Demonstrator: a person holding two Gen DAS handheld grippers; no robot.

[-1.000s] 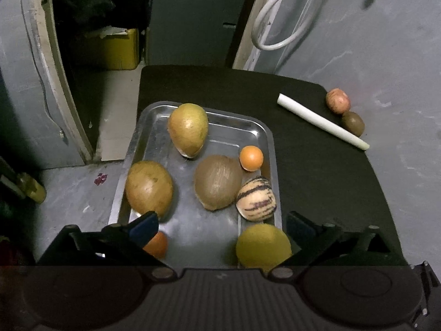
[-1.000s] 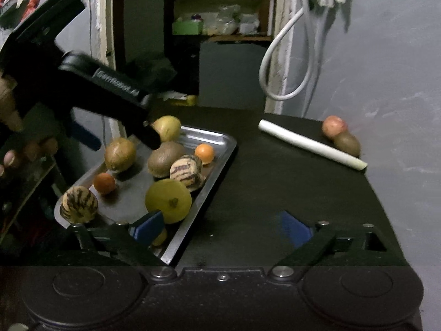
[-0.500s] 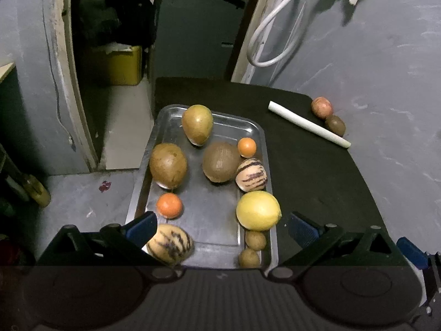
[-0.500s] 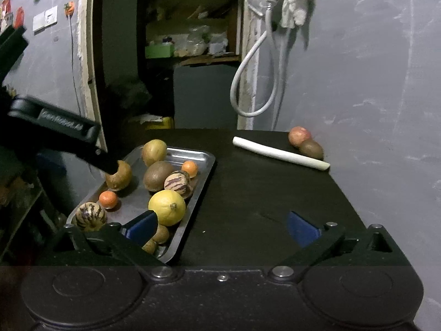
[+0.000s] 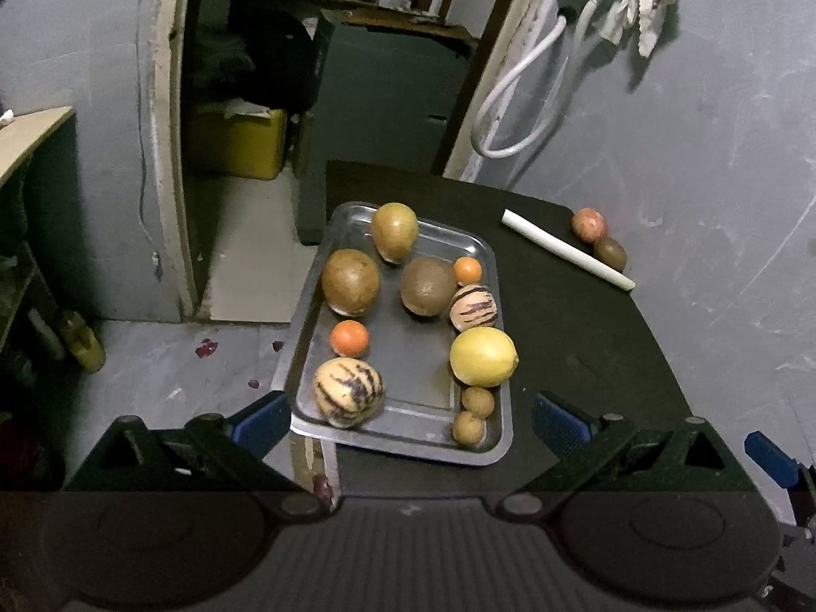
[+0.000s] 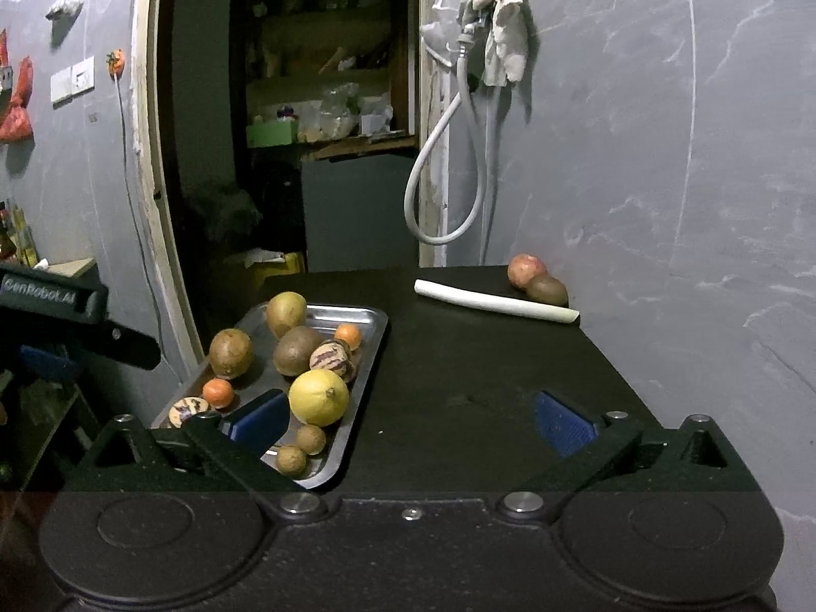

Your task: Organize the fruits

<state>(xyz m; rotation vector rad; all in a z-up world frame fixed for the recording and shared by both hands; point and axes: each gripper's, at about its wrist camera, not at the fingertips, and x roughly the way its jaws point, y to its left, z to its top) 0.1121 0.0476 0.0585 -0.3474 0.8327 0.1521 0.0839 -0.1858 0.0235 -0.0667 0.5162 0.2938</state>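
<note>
Fruits fill a steel tray (image 5: 489,250) on the black table's (image 5: 586,347) left edge, its long axis running toward the far wall. A white stalk (image 5: 566,255), possibly a leek, lies slantwise by the far right corner. Left gripper (image 5: 408,421) and right gripper (image 6: 408,418) both gape wide, empty.

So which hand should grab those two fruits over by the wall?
Probably the right gripper: it looks open and empty, and faces bare table toward the red fruit and brown fruit. The left gripper sits over the tray.
</note>
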